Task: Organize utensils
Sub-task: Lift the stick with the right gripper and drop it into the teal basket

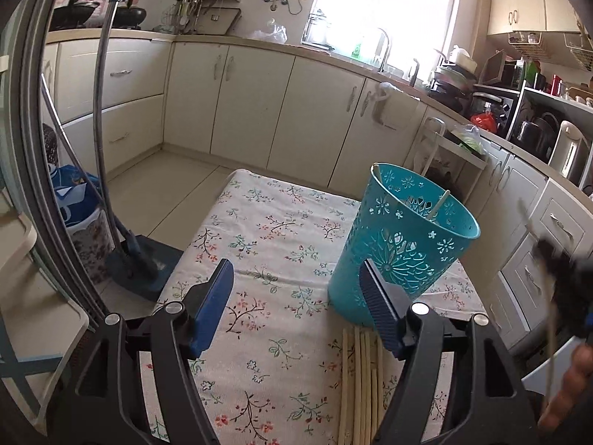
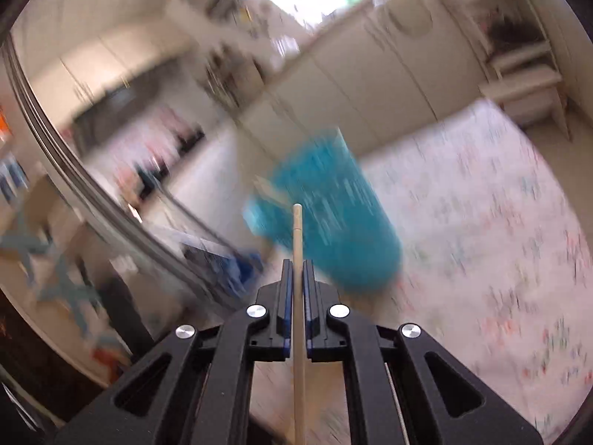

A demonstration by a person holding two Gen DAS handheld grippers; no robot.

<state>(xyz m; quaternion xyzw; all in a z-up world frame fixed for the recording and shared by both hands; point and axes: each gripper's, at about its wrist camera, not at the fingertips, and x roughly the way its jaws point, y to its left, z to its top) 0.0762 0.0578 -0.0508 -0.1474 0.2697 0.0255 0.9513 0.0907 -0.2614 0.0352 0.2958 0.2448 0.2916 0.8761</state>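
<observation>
Right tongs (image 2: 295, 270) pinch chopstick (image 2: 297, 230) beside teal holder (image 2: 333, 215) rim.

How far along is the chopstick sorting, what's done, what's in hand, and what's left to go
Done: at least two chopsticks already stand in the teal holder.
In hand: the right gripper is shut on one chopstick, with the holder ahead of it in a motion-blurred view.
Left: a bundle of chopsticks lies on the floral tablecloth beside the holder. The left gripper is open and empty.

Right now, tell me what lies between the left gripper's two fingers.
Only bare floral tablecloth shows between the left gripper's open fingers in the left wrist view; the teal basket stands behind its right finger.
</observation>
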